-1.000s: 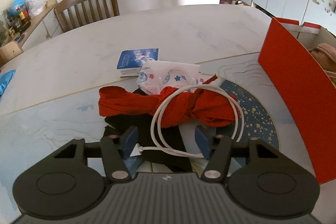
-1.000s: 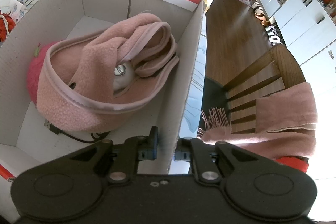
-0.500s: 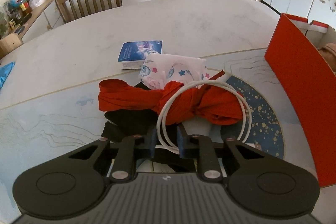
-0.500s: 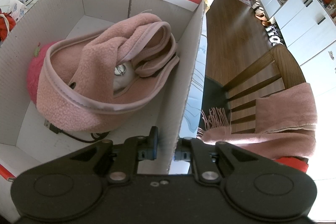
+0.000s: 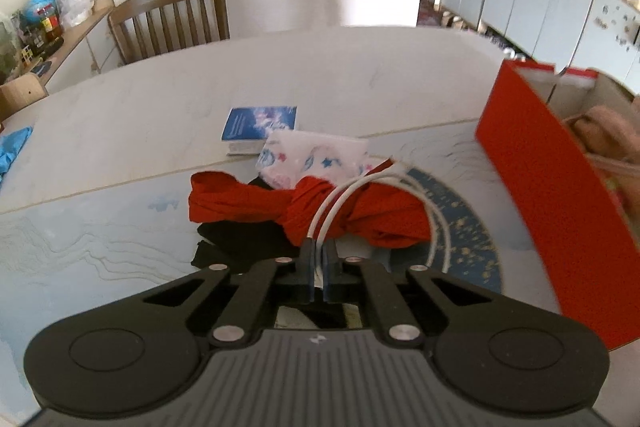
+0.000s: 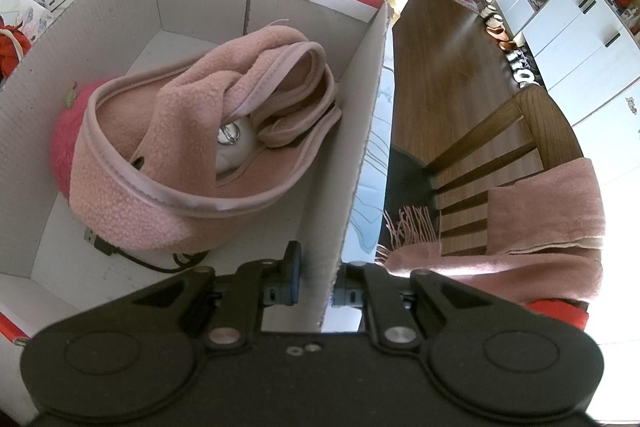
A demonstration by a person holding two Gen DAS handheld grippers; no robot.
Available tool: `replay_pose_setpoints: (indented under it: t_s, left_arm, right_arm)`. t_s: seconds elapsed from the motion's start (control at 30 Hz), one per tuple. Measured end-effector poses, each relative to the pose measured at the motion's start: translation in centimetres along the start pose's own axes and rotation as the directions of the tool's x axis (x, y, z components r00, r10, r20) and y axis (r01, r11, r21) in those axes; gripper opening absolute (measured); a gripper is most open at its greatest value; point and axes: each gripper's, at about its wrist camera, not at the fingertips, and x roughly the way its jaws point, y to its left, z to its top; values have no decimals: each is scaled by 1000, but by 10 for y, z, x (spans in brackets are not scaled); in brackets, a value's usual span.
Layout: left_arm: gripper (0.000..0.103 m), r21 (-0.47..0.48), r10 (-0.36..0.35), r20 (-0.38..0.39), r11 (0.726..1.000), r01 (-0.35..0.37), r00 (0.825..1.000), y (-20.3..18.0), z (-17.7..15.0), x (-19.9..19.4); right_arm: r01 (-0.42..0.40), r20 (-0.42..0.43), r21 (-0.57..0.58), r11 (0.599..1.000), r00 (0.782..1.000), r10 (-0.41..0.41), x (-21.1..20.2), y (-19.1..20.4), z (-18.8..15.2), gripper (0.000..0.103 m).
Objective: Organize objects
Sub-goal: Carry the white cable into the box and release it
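Clamped shut on a white charging cable (image 5: 400, 187) over red cloth (image 5: 304, 207), left gripper (image 5: 319, 259) ready for boxing; right gripper (image 6: 316, 283) pinching the cardboard box (image 6: 360, 155) wall, apparently steadying it.

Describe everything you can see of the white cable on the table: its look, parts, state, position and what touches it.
The white cable is thin, round and smooth, plastic-looking, coiled in a loose loop. The loop lies over the knotted red cloth and reaches the blue speckled mat on the right. Its near strands run together into the left hand-held gripper, whose jaws are shut on them just above the black cloth. No plug or connector shows in this view. The far part of the loop is slightly blurred.
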Motion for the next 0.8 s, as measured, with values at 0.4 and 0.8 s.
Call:
replay_pose_setpoints:
  t_s: [0.4, 0.8]
  left_arm:
    - [2, 27, -138, 142, 990, 135, 980, -31, 20, -62]
    - [2, 98, -285, 213, 958, 270, 934, -69, 65, -101]
  right_arm:
    - [-1, 3, -8, 1000, 1000, 1, 1, 1, -1, 11]
    - [-5, 10, -18, 1000, 1000, 5, 2, 1, -2, 11]
